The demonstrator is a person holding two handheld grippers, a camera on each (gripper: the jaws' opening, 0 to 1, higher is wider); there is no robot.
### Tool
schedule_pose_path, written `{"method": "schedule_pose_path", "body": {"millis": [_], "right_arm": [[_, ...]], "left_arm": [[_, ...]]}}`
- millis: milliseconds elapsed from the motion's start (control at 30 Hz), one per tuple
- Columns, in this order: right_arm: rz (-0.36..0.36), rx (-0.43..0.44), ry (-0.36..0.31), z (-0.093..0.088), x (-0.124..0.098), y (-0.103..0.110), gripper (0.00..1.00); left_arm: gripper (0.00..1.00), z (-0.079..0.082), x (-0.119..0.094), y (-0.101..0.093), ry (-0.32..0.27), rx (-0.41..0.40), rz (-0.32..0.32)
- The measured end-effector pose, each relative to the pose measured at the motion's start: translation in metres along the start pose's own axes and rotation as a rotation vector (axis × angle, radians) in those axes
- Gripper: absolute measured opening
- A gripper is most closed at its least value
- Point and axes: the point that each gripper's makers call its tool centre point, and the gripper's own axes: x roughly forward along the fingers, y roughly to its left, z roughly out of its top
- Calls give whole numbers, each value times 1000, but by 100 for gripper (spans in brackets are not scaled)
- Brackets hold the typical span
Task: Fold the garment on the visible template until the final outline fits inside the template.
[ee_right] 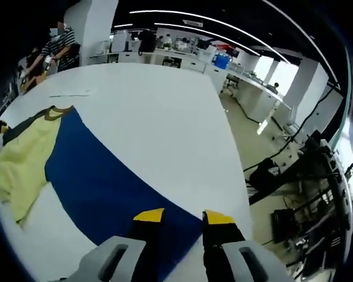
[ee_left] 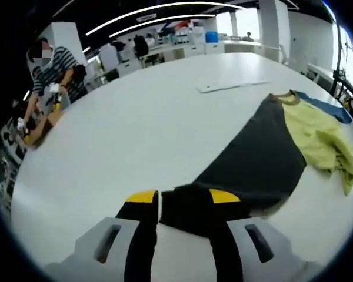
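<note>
Garment (ee_left: 265, 155) flat on the white table (ee_left: 135, 135), hem hidden between each spread tool's jaws, grip unclear.

Person in a striped top (ee_left: 54, 70) standing at the far-left edge of the white table (ee_left: 135, 129). Blue bin (ee_right: 221, 61) on a background bench. Black cables (ee_right: 282, 170) on the floor beside the table's right edge.

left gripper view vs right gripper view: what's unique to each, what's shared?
Left gripper view: the garment's dark grey panel, its hem at the left claw, and a flat white sheet farther along the table. Right gripper view: the blue panel at the right claw, plus floor with desks and cables past the table edge. Both: yellow panel, white table, person in a striped shirt.
</note>
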Motion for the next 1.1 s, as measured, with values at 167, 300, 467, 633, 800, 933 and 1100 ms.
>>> {"method": "schedule_pose_path", "body": {"millis": [167,300,467,633,800,933,1100], "right_arm": [[94,32,-41,7,-11,26,45],[176,35,-67,11,-22,50,57],[269,12,-86,14,-37,82,69],[358,-21,-107,17,-53,114,78],[473,-71,-133,20,-72,156,85],[536,-111,-145,22,-85,184,87],[619,-168,-165,24,-102,223,87]], "left_arm": [[54,9,-11,-17,-61,-17,-53],[64,12,-21,-33,-88,-6,-97],[76,14,-36,-53,-133,-14,-158],[86,13,-49,-67,-166,-25,-194],[95,13,-61,-80,-199,-11,-224],[99,13,-70,-92,-210,6,-250],[99,11,-81,-108,-217,30,-279]]}}
